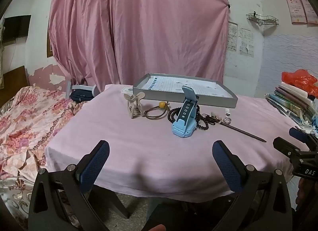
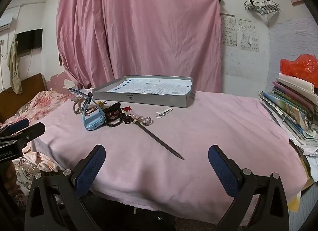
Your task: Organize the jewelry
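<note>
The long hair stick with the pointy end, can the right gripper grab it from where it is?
Probably yes. The right gripper is open, and the hair stick points toward it across bare pink cloth; nothing lies between them.

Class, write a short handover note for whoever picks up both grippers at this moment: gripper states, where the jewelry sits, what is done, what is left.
Left gripper: open, empty, hovering over the near table edge. Right gripper: open, empty, likewise.
Shallow grey tray sits at the back of the pink cloth; no jewelry visible in it.
In front of it, loose on the cloth: beige claw hair clip, brown hair tie with yellow bead, light blue watch, dark bead bracelet, long dark hair stick, white clip.
Done: nothing visibly sorted. Left: apparently every piece still to be moved.
</note>
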